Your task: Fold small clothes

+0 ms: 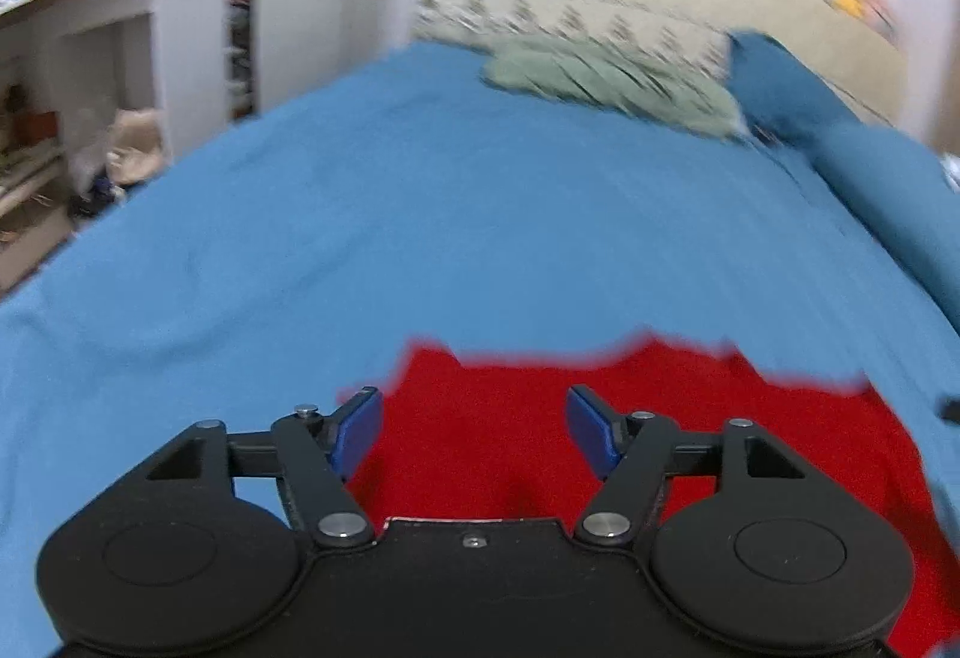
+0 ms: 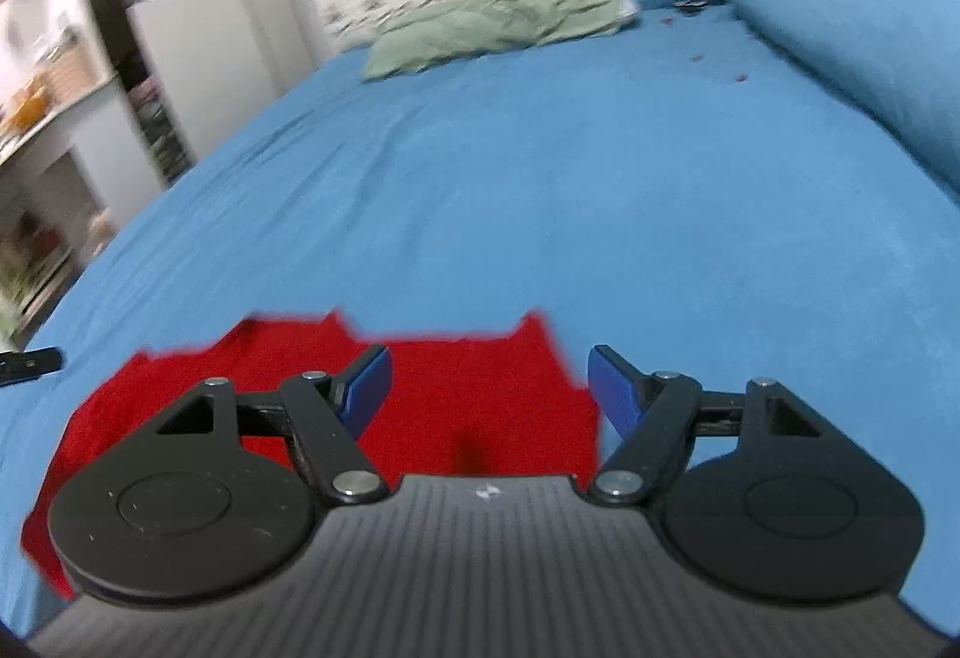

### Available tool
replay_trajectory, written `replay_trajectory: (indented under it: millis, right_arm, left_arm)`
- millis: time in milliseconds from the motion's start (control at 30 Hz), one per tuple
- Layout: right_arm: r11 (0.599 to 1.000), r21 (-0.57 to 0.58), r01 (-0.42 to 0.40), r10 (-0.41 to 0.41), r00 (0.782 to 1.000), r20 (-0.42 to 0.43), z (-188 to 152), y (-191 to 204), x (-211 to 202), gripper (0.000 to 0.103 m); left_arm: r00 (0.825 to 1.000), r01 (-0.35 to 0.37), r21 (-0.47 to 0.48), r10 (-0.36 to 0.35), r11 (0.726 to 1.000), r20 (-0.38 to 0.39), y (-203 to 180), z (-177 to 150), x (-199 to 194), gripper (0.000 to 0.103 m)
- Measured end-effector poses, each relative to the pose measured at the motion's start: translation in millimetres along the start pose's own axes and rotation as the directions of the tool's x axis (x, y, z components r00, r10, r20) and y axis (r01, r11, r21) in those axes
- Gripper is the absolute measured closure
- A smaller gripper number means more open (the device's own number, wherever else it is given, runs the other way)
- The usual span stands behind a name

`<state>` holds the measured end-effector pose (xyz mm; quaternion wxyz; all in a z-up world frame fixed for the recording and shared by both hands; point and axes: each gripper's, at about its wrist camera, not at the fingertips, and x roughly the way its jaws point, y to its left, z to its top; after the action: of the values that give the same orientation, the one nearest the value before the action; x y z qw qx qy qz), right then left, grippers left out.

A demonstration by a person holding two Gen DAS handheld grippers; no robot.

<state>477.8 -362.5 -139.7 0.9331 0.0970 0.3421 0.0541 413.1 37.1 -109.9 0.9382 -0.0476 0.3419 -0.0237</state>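
Observation:
A small red garment (image 1: 690, 418) lies flat on the blue bedsheet (image 1: 420, 214). My left gripper (image 1: 474, 427) is open and empty, hovering over the garment's left part. In the right wrist view the same red garment (image 2: 468, 394) lies under my right gripper (image 2: 489, 391), which is open and empty over its right edge. The garment's near part is hidden behind both gripper bodies. The tip of the left gripper (image 2: 30, 362) shows at the left edge of the right wrist view, and a dark sliver of the right gripper (image 1: 949, 409) at the right edge of the left wrist view.
A green cloth (image 1: 612, 78) and a cream patterned pillow (image 1: 570, 6) lie at the head of the bed. A rolled blue duvet (image 2: 852, 33) runs along the right side. White shelves (image 1: 90, 33) with clutter stand left of the bed.

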Motion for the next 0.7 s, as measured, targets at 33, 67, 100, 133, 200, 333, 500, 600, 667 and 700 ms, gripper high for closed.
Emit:
replay_trajectory:
  millis: [33, 67, 100, 133, 200, 333, 500, 600, 667, 700]
  right_arm:
    - [1.000, -0.006, -0.012, 0.012, 1.000, -0.017, -8.2, 7.3, 1.1, 0.015]
    - [1.000, -0.011, -0.010, 0.010, 0.999, -0.032, -15.0, 13.9, 2.8, 0.015]
    - [1.000, -0.023, -0.010, 0.009, 0.998, -0.056, -24.3, 21.6, 6.0, 0.015]
    - [0.999, -0.035, -0.011, 0.009, 0.997, -0.073, -31.5, 27.1, 7.7, 0.015]
    - [0.999, -0.050, 0.001, -0.007, 0.994, -0.106, -44.3, 36.6, 13.4, 0.015]
    - [0.999, 0.009, 0.041, -0.039, 0.982, -0.183, -62.1, 27.4, 35.0, 0.014]
    - [0.998, 0.052, 0.039, -0.029, 0.983, -0.182, -59.9, 28.2, 37.4, 0.007]
    - [0.998, 0.048, 0.036, -0.027, 0.984, -0.178, -59.4, 24.8, 32.2, 0.007]
    - [0.995, 0.094, 0.029, -0.013, 0.986, -0.164, -52.5, 16.5, 20.9, 0.007]
    - [0.992, 0.124, 0.023, -0.004, 0.989, -0.151, -50.5, 13.8, 12.4, 0.007]
  left_arm:
    - [0.999, 0.012, 0.015, -0.012, 1.000, -0.030, -2.2, -9.0, 1.2, 0.020]
    - [0.998, 0.012, 0.030, -0.011, 0.999, -0.055, -4.8, -20.3, 2.6, 0.017]
    - [0.998, 0.008, 0.045, -0.005, 0.999, -0.069, -6.4, -31.0, 4.7, 0.017]
    - [0.996, 0.000, 0.058, 0.005, 0.998, -0.084, -8.1, -38.6, 8.0, 0.017]
    - [0.990, -0.019, 0.053, 0.026, 0.998, -0.136, -8.1, -52.9, 16.9, 0.017]
    - [0.989, -0.032, 0.060, 0.040, 0.998, -0.144, -9.0, -65.0, 21.1, 0.015]
    - [0.986, -0.050, 0.061, 0.059, 0.997, -0.158, -15.2, -59.9, 24.3, 0.010]
    - [0.985, -0.054, 0.065, 0.064, 0.996, -0.161, -13.8, -58.9, 23.7, 0.010]
    - [0.985, -0.053, 0.062, 0.063, 0.997, -0.163, -12.8, -57.4, 22.5, 0.010]
    - [0.985, -0.054, 0.060, 0.063, 0.997, -0.162, -12.6, -55.8, 20.3, 0.010]
